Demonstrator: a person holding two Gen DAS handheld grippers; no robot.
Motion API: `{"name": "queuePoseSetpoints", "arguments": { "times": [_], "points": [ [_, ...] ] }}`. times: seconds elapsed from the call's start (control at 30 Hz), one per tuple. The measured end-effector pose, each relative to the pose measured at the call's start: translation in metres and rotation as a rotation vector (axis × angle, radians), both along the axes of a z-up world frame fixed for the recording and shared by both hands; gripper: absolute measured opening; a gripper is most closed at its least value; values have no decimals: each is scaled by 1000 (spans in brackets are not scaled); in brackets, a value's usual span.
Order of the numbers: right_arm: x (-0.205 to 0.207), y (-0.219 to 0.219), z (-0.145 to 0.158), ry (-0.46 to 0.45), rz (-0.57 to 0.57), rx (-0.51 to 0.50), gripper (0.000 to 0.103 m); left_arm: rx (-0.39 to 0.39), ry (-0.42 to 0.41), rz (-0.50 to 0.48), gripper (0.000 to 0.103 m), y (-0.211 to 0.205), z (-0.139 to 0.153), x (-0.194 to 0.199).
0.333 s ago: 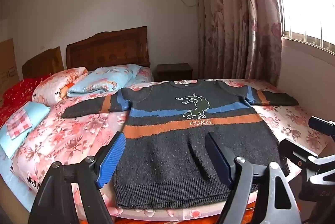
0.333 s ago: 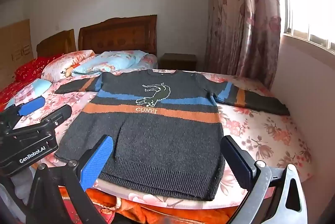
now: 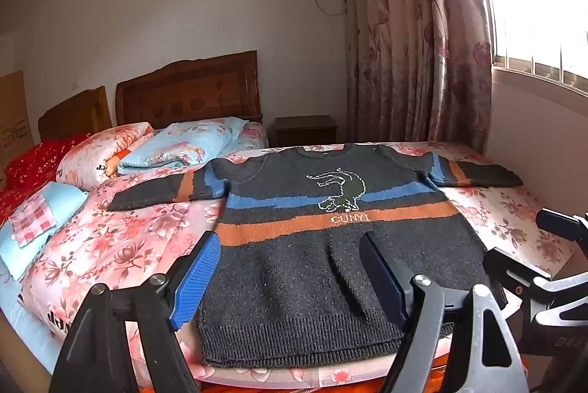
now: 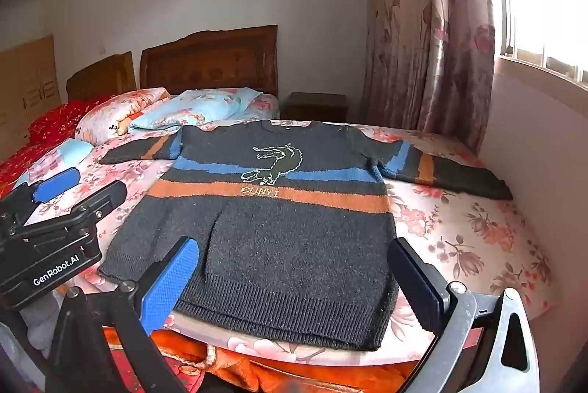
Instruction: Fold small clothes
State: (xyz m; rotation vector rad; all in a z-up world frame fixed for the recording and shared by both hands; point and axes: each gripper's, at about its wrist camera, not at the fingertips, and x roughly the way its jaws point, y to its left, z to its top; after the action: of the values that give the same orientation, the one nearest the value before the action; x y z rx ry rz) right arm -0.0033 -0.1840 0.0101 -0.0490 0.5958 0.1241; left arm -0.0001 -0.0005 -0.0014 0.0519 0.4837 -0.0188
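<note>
A small dark knit sweater (image 3: 330, 260) with blue and orange stripes and a lizard motif lies flat, face up, on the floral bed, both sleeves spread out; it also shows in the right wrist view (image 4: 279, 238). My left gripper (image 3: 290, 279) is open and empty, hovering over the sweater's hem near its left side. My right gripper (image 4: 294, 282) is open and empty, wide over the hem's right part. Each gripper shows in the other's view: the right one at the right edge (image 3: 544, 268), the left one at the left edge (image 4: 70, 194).
The bed (image 3: 121, 246) has a pink floral sheet. Pillows and a folded blue quilt (image 3: 180, 147) lie by the wooden headboard (image 3: 187, 92). A nightstand (image 3: 305, 130), curtain (image 3: 415, 36) and window wall (image 3: 544, 136) bound the right side. Orange fabric (image 4: 235, 367) hangs below the bed edge.
Both grippers have shifted very slightly; the sweater has not moved.
</note>
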Motion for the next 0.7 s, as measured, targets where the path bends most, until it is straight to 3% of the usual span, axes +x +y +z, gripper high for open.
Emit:
{"name": "queuePoseSetpoints", "arguments": {
  "times": [0.7],
  "points": [
    [7,3,-7,8,8,4,103,3,-7,-3,79,0,-2,-3]
  ]
}}
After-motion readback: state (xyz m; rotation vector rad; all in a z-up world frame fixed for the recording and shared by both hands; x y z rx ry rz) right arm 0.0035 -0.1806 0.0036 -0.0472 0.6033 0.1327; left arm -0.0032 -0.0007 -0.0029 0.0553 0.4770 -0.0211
